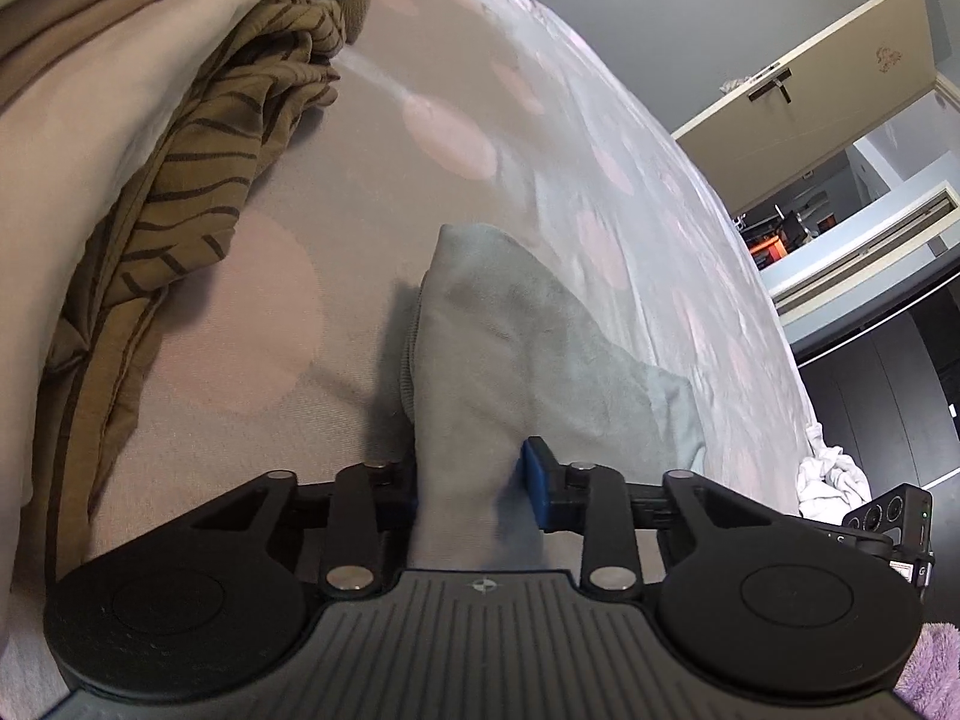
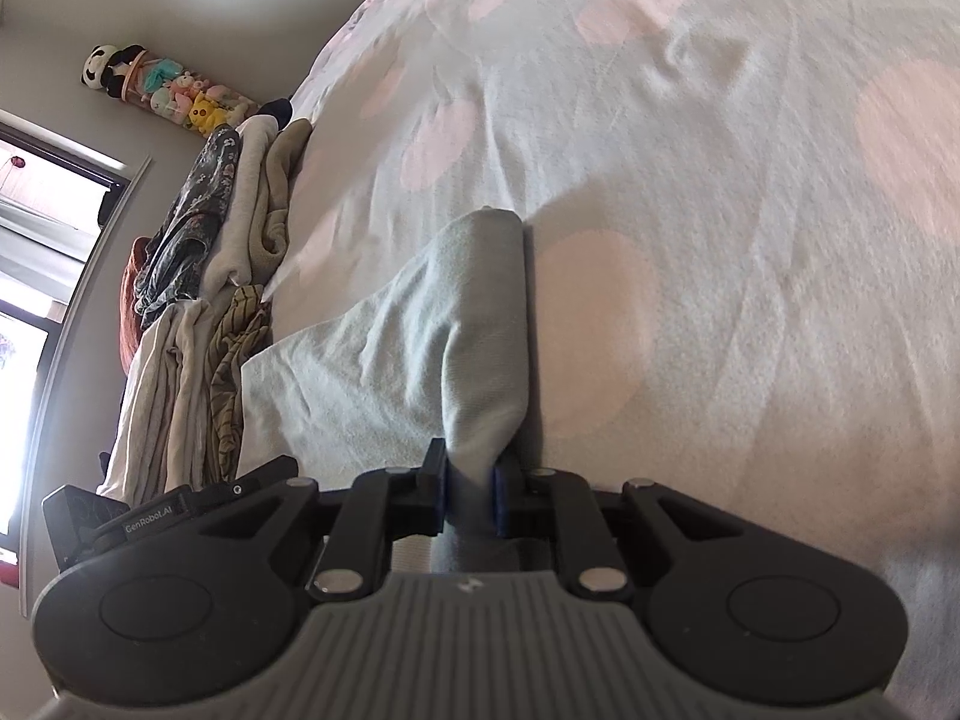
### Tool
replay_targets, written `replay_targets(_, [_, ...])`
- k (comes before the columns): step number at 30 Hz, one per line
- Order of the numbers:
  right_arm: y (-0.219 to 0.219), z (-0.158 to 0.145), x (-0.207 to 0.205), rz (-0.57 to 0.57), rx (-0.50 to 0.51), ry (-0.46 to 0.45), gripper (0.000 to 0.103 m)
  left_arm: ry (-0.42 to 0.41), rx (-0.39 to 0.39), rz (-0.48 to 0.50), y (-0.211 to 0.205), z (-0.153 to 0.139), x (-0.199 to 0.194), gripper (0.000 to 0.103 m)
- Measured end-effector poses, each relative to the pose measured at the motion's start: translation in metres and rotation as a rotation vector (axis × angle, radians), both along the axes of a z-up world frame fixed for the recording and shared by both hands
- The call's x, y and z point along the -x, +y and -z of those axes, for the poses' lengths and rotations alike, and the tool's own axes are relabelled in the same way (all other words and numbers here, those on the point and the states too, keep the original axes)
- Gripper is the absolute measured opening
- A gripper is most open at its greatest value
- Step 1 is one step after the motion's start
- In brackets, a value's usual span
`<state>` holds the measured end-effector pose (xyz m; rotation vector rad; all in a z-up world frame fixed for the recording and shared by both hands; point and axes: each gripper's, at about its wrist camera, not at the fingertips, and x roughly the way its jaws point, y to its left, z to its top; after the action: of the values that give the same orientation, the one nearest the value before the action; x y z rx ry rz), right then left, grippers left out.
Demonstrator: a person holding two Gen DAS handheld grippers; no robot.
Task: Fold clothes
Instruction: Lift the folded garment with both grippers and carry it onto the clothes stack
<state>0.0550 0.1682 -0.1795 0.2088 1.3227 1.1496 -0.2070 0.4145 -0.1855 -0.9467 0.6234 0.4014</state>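
Both my claws pinch the pale green garment [image 2: 384, 360]: right claw [image 2: 471, 495] tightly, left claw [image 1: 474, 483] around a thicker bunch. It's half-folded; unfolded clothes [image 1: 198, 180] wait ahead-left.

garment [image 1: 540, 348]: pale mint | bedsheet [image 1: 384, 192]: grey-white, pink dots | crumpled cloth [image 1: 198, 180]: olive, dark stripes

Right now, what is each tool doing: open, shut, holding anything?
Left tool: shut on the pale green garment.
Right tool: shut on a bunched fold of the same pale green garment.
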Motion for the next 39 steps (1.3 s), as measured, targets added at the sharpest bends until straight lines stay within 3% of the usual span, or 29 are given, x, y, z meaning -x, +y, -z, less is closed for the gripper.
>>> replay_targets(8, [-0.003, -0.039, 0.011, 0.005, -0.055, -0.066, 0.016, 0.011, -0.098, -0.01, -0.015, -0.032, 0.003, 0.022])
replay_targets(15, [0.017, -0.096, 0.028, -0.037, -0.162, -0.063, 0.016, -0.039, -0.198, -0.043, -0.002, -0.099, 0.035, 0.022])
replay_targets(20, [0.068, -0.143, 0.061, -0.118, -0.255, -0.052, 0.016, -0.037, -0.298, -0.085, 0.024, -0.163, 0.083, 0.022])
replay_targets(28, [0.183, -0.192, 0.138, -0.275, -0.34, -0.048, 0.015, 0.075, -0.426, -0.164, 0.089, -0.24, 0.166, 0.022])
replay_targets(32, [0.232, -0.193, 0.172, -0.326, -0.333, -0.04, 0.015, 0.126, -0.433, -0.175, 0.12, -0.244, 0.192, 0.022])
replay_targets(39, [0.275, -0.167, 0.193, -0.356, -0.267, -0.047, 0.015, 0.105, -0.351, -0.173, 0.168, -0.202, 0.212, 0.022])
